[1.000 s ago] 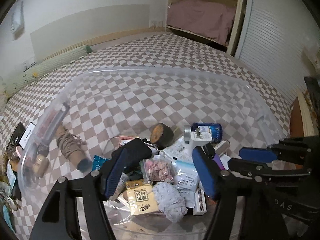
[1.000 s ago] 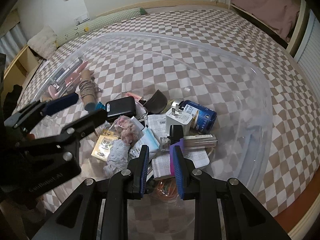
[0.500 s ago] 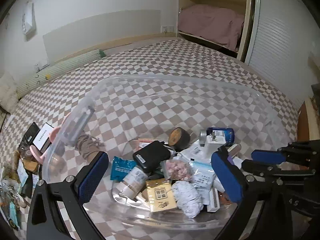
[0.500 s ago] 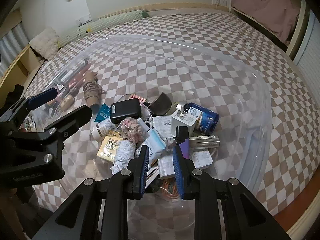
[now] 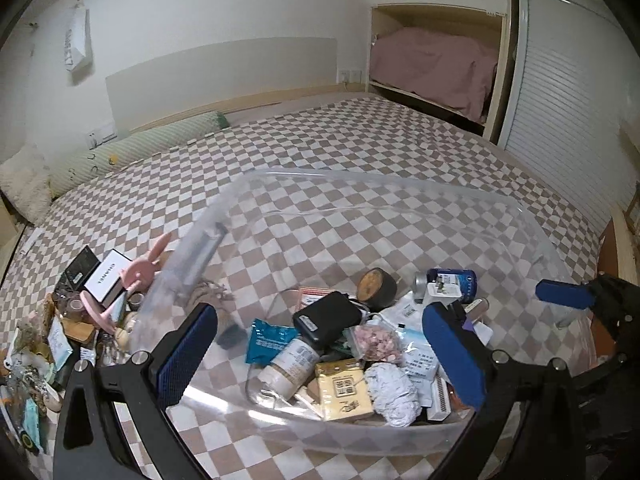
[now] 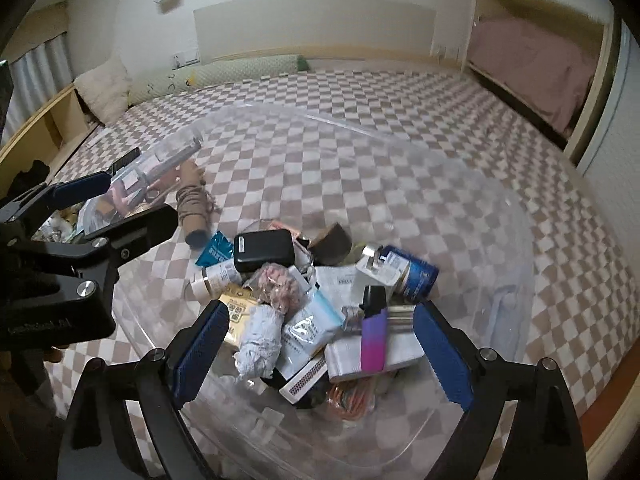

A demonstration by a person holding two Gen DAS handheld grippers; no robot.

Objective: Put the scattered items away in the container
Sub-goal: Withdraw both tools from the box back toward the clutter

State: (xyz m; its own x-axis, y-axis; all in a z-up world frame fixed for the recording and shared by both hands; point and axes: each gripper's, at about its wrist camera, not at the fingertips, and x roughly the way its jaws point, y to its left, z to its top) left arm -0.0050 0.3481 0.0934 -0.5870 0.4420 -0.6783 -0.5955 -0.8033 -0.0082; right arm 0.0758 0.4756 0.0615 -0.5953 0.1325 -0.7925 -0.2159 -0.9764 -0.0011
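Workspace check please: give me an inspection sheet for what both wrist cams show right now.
Surface: checkered bedspread.
Job's things: clear container holds a heap, including black case, blue can, purple lighter.
Clutter: scattered items lie outside the container, white box among them.
Grippers: left gripper open, empty; right gripper open, empty.
Cables: orange cord under the heap.
Surroundings: green bolster, wardrobe.

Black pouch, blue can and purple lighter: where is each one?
Black pouch [image 6: 264, 250]: right wrist view, top face.
Blue can [image 6: 416, 274]: right wrist view, its side.
Purple lighter [image 6: 374, 340]: right wrist view, its body.
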